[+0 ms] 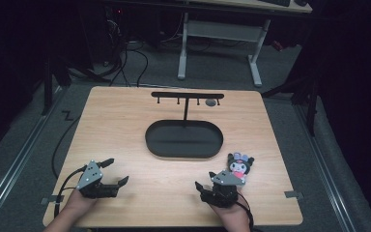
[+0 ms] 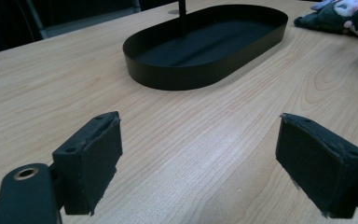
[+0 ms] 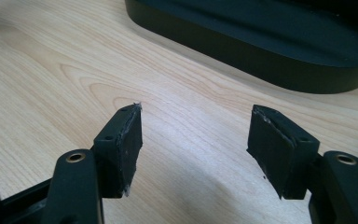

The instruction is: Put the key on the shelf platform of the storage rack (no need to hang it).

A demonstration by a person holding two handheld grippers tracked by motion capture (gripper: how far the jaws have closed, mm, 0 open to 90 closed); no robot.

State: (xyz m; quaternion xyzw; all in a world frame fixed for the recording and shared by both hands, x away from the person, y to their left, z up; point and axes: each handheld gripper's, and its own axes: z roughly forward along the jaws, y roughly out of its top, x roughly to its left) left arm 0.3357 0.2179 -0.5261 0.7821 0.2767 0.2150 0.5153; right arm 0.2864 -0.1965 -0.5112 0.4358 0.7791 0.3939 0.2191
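The left gripper (image 1: 115, 172) rests at the counter's (image 1: 125, 125) near left, jaws wide apart and empty. The right gripper (image 1: 207, 181) sits near right, jaws likewise spread, holding nothing. The plush doll (image 1: 240, 166) lies just right of it, near the black oval tray (image 1: 183, 140).

Each black two-jaw left gripper (image 1: 116, 172) and right gripper (image 1: 206, 180) carries a grey three-cornered plate dotted with screws, flat dark rubbery pads (image 2: 324, 165), brass-ringed pivot holes and a trailing black cable.
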